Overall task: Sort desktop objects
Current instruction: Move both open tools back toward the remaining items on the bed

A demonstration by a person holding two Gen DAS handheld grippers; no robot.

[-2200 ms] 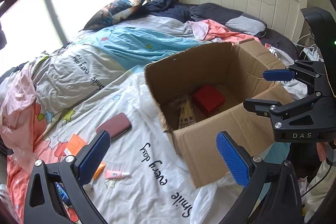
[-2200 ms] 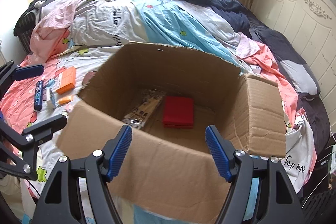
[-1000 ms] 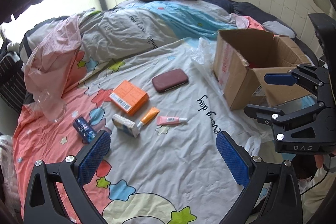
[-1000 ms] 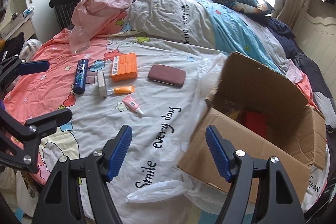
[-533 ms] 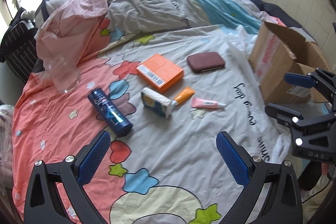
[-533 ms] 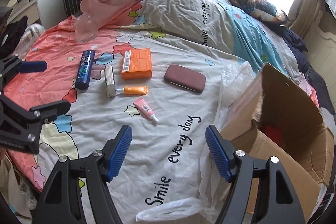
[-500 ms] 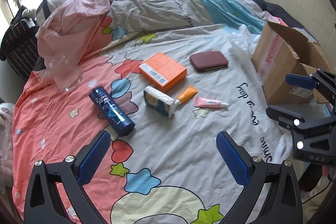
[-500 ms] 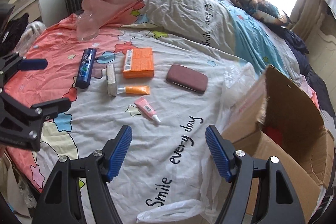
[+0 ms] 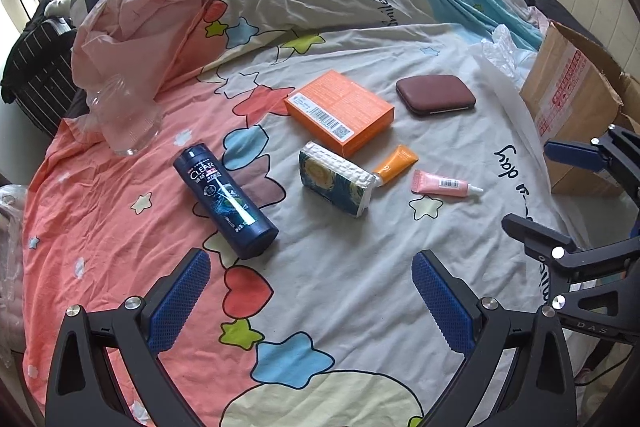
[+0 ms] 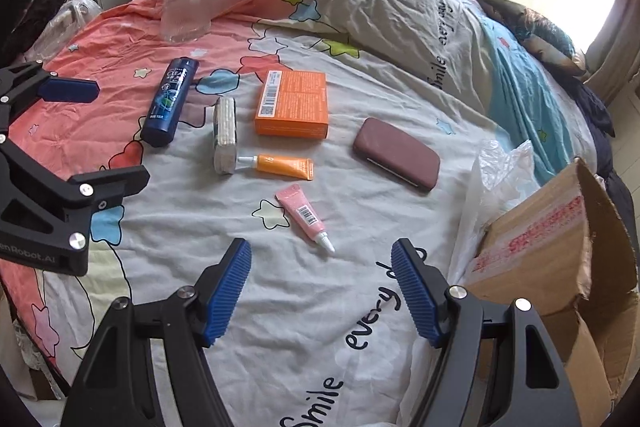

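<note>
Overhead, both grippers hanging above the bed (image 9: 360,307), angled down at its patterned cover. Left gripper (image 9: 308,303): jaws spread wide, nothing between them. Right gripper (image 10: 320,291): jaws likewise wide apart and empty, poised just short of the pink tube (image 10: 306,219).

Gathered near the middle of the bed: orange box (image 9: 339,111) lying flat; dark red case (image 9: 435,95) just beside it, toward the cardboard box (image 9: 572,107) at the bed's right edge; tissue pack (image 9: 336,183) close below the orange box, with the capped end of the orange tube (image 9: 394,165) touching it; pink tube (image 9: 444,183) lying apart from the orange tube, nozzle toward the cardboard box. Blue shampoo bottle (image 9: 224,203) on its side, off toward the left edge, over the pink part of the cover. Clear plastic container (image 9: 124,123) farther toward that edge, beside the crumpled pink sheet (image 9: 152,11). White plastic bag (image 10: 504,171) bunched against the cardboard box.
</note>
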